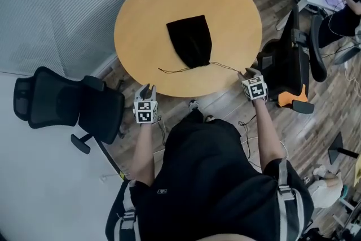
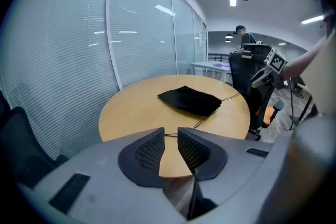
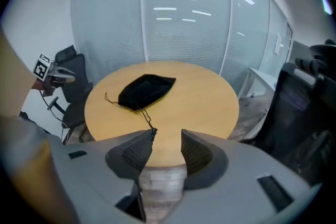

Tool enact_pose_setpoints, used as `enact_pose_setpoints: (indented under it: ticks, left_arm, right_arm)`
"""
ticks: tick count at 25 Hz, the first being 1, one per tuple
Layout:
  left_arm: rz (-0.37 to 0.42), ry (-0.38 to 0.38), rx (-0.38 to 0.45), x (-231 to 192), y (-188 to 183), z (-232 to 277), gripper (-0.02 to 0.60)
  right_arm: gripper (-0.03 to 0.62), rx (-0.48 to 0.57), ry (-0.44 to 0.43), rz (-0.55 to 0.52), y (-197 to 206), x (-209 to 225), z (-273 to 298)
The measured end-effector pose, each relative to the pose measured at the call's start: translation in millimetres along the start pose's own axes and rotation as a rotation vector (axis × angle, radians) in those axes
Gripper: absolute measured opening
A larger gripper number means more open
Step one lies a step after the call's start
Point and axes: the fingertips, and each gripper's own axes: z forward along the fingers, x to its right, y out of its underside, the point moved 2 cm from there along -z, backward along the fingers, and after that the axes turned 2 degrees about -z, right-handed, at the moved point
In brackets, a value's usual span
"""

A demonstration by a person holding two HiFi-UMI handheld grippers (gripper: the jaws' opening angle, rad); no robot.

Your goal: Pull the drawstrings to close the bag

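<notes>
Reference: the round wooden table (image 1: pixel 141 14).

The black drawstring bag (image 1: pixel 190 39) lies flat near the table's centre. Its narrow, gathered neck points toward the person's edge of the table and its wide end toward the far edge. Two thin cords leave the neck. The left cord (image 1: pixel 172 70) runs over the tabletop toward the near-left rim and ends on the wood, short of the edge. The right cord (image 1: pixel 225 66) runs toward the near-right rim and reaches the edge.

The left gripper (image 1: pixel 146 90) is held just off the table's near-left rim, not over the top. In the left gripper view its jaws stand apart with a narrow gap, and bare wood shows through. The left cord's end lines up with the jaw tips, but no pad presses on it.

The right gripper (image 1: pixel 248 73) is at the table's near-right rim, its tips where the right cord ends. In the right gripper view the jaws are spread. The cord's end rests against the tip of the jaw on that view's left, and the opposite pad stands clear of it. Nothing is pinched.

Around the table:
- A black office chair (image 1: pixel 67 101) stands off the left rim.
- A second dark chair (image 1: pixel 287 68) stands off the right rim.
- A glass wall with blinds (image 1: pixel 51 8) runs along the far-left side.
- Another person (image 2: pixel 242 36) stands well beyond the table.
</notes>
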Motion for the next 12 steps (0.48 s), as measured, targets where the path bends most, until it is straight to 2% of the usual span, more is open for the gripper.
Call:
enact_pose_setpoints:
  ticks: [3,5,7,9,11,12]
  left_arm:
    - [-0.025,0.009,0.030,15,-2,-14,0.078]
    - [-0.028,0.017,0.047,26,-5,-20,0.078]
    - [-0.028,0.032,0.058,39,-6,-27,0.078]
    - [-0.023,0.045,0.060,50,-4,-32,0.078]
    - [-0.018,0.055,0.063,58,-2,-36,0.078]
    - [-0.017,0.057,0.066,61,-1,-38,0.078]
  right_arm:
    - [0.233,0.130,-0.103,-0.035,-12,-20,-13]
    - [0.244,0.209,-0.204,-0.009,-18,-31,-22]
    - [0.260,0.285,-0.363,0.140,-22,-40,-29]
    - [0.288,0.387,-0.542,0.370,-27,-44,-39]
    - [0.296,0.496,-0.637,0.518,-36,-41,-51]
    - [0.296,0.529,-0.641,0.537,-39,-40,-55]
